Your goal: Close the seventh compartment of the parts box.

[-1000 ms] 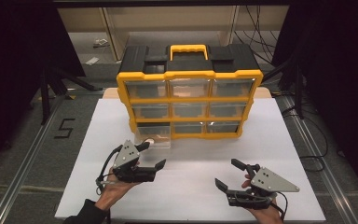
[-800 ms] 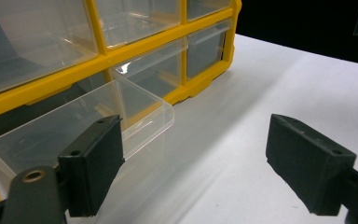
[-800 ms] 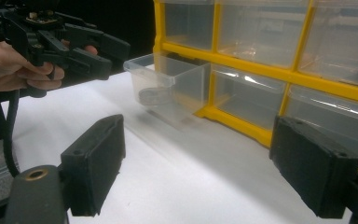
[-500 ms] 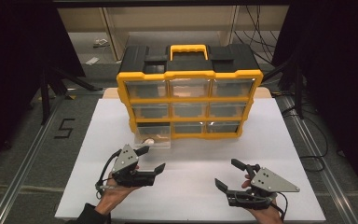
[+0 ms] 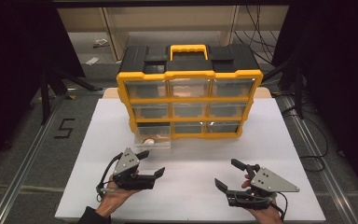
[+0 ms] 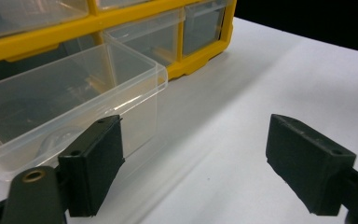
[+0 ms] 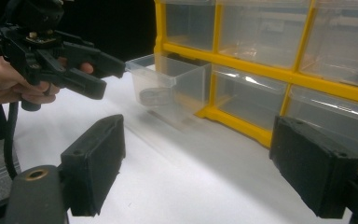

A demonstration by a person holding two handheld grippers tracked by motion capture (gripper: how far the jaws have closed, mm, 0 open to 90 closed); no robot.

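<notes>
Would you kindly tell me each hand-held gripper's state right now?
Left hand-held gripper: open, holding nothing.
Right hand-held gripper: open, holding nothing.

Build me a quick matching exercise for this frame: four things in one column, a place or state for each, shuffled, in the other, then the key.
1. bottom-left drawer
2. carry handle
3. left gripper
4. bottom-right drawer

A. on top of the organizer
B. open, just in front of the pulled-out drawer
C. pushed in, closed
D. pulled out, a small round item inside

Pairs: 1-D, 2-A, 3-B, 4-C
</notes>
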